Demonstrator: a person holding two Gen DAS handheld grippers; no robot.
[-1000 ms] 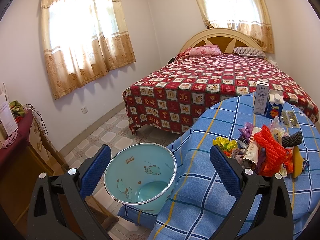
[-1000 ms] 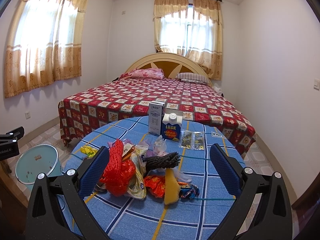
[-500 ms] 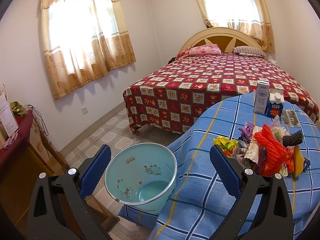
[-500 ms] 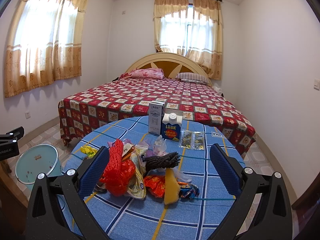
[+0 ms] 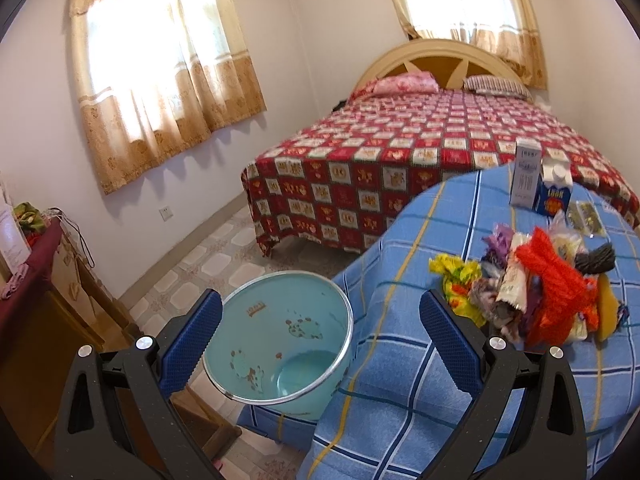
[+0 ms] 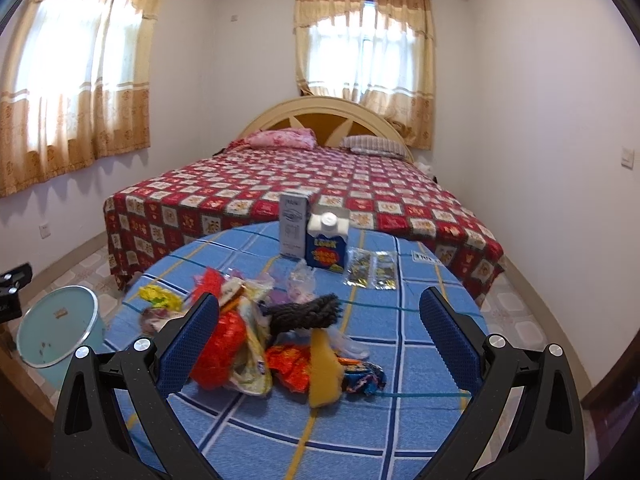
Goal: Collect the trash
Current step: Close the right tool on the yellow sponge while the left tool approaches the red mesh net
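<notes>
A heap of trash (image 6: 276, 340) lies on the round table with the blue checked cloth (image 6: 360, 432): red netting (image 6: 224, 344), a dark rope bundle (image 6: 308, 314), a yellow piece (image 6: 325, 368), crumpled wrappers. The same heap (image 5: 536, 292) shows at the right of the left wrist view. A light blue bin (image 5: 276, 336) stands on the floor left of the table, also seen as the bin (image 6: 56, 328) in the right wrist view. My left gripper (image 5: 320, 334) hangs open above the bin's rim and table edge. My right gripper (image 6: 318, 330) is open over the heap, holding nothing.
Two cartons (image 6: 312, 236) and flat sachets (image 6: 372, 270) stand at the table's far side. A bed with a red checked cover (image 6: 300, 192) fills the room behind. A wooden cabinet (image 5: 36, 280) stands at the left by the bin. Tiled floor (image 5: 224, 256) lies between.
The left wrist view has shifted slightly, bin and table sliding a little. My right gripper has come closer and lower over the heap. Both grippers stay open.
</notes>
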